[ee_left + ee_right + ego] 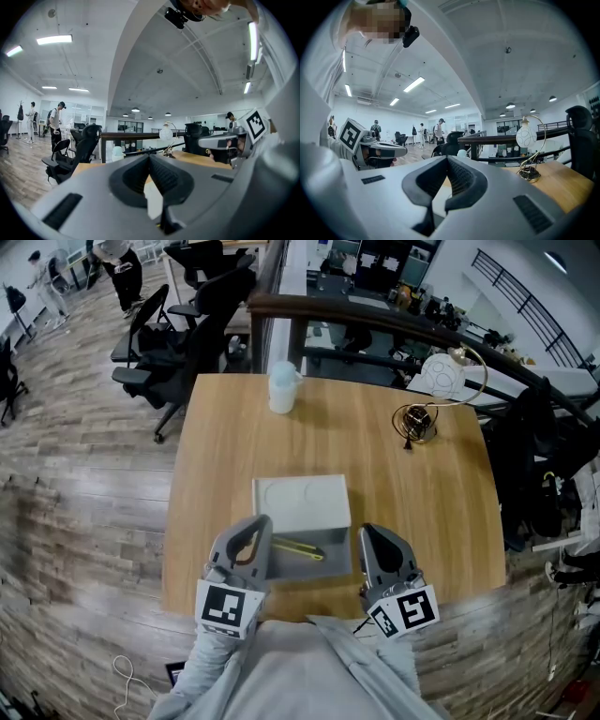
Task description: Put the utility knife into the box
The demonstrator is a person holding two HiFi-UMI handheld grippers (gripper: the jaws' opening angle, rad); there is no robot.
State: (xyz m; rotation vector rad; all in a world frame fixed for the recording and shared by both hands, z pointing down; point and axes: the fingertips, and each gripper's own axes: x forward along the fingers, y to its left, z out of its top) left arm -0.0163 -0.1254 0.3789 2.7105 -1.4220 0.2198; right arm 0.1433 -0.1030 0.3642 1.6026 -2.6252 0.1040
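At the left, the left gripper (254, 524) hovers over the near edge of the worktop (225, 442), its tips just beside the left wall of the box (349, 557). Its own view shows the jaws together, ribbed faces meeting at the tip with nothing between them.

In the middle stands the grey box, open at the top, with what looks like its white lid (300, 503) lying flat just behind it. The utility knife (298, 547) — a slim yellow thing — lies slantwise on the floor of the box, apart from both grippers. Judged from that, the placing step is already done: the knife is inside and neither gripper holds anything.

At the right, the right gripper (368, 532) hangs just beside the box's right wall, and its own view likewise shows the jaws pressed together and empty.

Farther back on the worktop stand a pale cup (283, 388) and, to the right, a small lamp (439, 377) with a round shade, both well apart from the box.

What is left seems little — drawing both grippers clear of the box. If the lid is to go on, a gripper would have to spread its jaws and take the lid by an edge without knocking the box askew.
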